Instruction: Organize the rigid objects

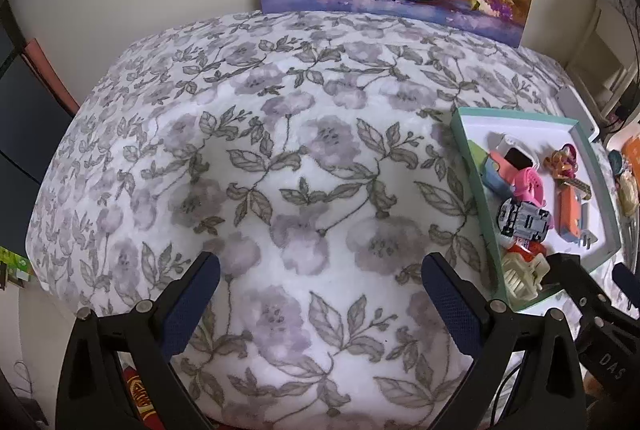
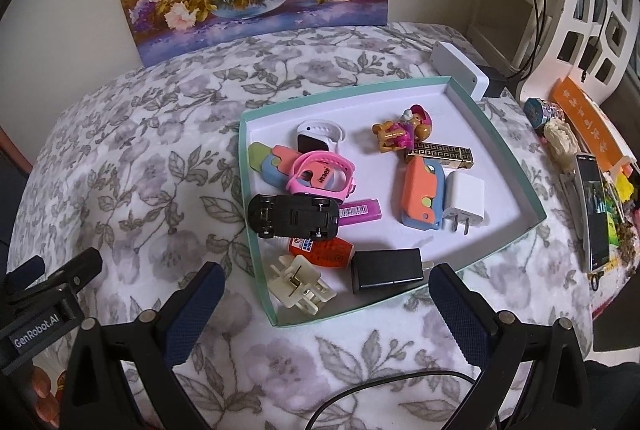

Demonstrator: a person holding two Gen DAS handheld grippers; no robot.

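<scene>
We hold both claws released and empty: our left gripper (image 1: pixel 320 294) over bare floral cloth (image 1: pixel 280 149), our right gripper (image 2: pixel 328 306) just before the teal tray (image 2: pixel 256 246). Inside lie a black charger (image 2: pixel 387 270), toy car (image 2: pixel 294 217), pink watch (image 2: pixel 322 175).

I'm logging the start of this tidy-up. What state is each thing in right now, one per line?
left gripper: open, empty, over bare cloth.
right gripper: open, empty, at the tray's near edge.
tray: lidless, holding a jumble of items.
toy car: upside down, wheels up.
white plug: lying flat, prongs toward the camera.
pink watch: strap looped closed.
phone: outside the tray, screen lit.
</scene>
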